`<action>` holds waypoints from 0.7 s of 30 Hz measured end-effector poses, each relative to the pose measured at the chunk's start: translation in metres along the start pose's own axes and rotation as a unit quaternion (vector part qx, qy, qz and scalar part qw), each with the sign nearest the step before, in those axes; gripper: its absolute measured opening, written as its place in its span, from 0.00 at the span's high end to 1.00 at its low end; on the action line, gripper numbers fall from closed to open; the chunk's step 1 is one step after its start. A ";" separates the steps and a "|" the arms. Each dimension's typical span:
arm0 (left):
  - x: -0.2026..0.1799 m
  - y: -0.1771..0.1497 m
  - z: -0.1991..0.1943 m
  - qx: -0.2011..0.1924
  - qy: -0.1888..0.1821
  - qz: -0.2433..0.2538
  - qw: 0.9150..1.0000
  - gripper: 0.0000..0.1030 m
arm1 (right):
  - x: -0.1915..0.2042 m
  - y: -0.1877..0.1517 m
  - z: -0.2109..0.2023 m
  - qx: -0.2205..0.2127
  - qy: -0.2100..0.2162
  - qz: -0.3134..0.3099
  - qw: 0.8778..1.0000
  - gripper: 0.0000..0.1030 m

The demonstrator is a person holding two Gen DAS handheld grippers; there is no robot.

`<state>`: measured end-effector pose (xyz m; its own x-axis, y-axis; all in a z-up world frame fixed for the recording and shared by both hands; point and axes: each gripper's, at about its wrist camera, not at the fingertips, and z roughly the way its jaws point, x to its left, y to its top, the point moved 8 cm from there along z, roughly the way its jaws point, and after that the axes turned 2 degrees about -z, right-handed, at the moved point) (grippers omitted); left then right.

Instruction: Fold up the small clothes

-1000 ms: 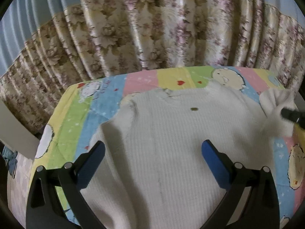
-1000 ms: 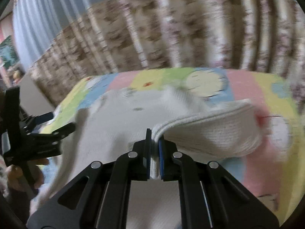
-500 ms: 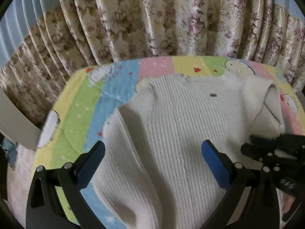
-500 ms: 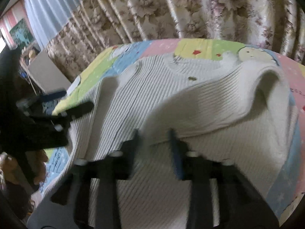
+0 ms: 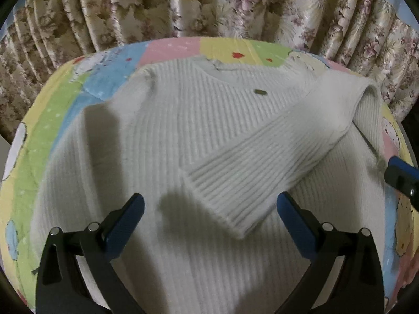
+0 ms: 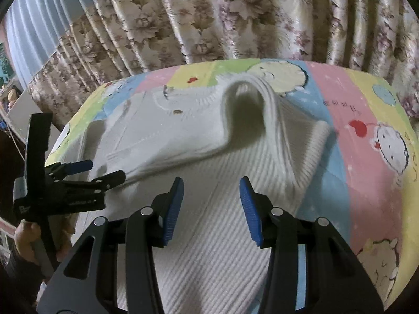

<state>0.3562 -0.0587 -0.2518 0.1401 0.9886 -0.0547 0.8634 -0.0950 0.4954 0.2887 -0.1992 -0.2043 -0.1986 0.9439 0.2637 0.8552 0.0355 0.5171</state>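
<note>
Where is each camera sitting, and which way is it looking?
Left wrist: sits on the left tongs, looking forward and down over the white sweater towards the flowery curtain; its own open fingers show, and a tip of the right tongs.
Right wrist: sits on the right tongs, looking across the sweater's folded sleeve; its open fingers show, plus the left tongs and a hand.
Both share the sweater, colourful blanket and curtain.
</note>
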 end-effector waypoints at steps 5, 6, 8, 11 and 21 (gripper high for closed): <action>-0.013 0.001 0.012 0.009 -0.010 -0.002 1.000 0.17 | -0.011 -0.005 -0.001 -0.001 0.000 0.013 1.000 0.56; -0.014 0.001 0.013 0.008 -0.006 -0.002 1.000 0.18 | -0.013 -0.005 0.000 -0.001 0.000 0.015 1.000 0.56; -0.018 0.001 0.011 0.001 -0.001 0.005 1.000 0.26 | -0.016 -0.005 0.001 -0.002 -0.002 0.017 1.000 0.56; -0.026 0.001 0.009 -0.001 -0.015 0.012 1.000 0.53 | -0.023 -0.004 0.003 -0.004 -0.006 0.017 1.000 0.56; -0.011 0.031 0.013 -0.006 -0.050 -0.018 0.999 0.85 | -0.068 0.020 0.025 -0.008 -0.064 0.007 0.998 0.71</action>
<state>0.3880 -0.0740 -0.2474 0.1569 0.9747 -0.1591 0.8631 -0.0570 0.5019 0.3311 -0.2544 -0.2317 -0.1222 0.9786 0.1656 0.8500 0.0171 0.5265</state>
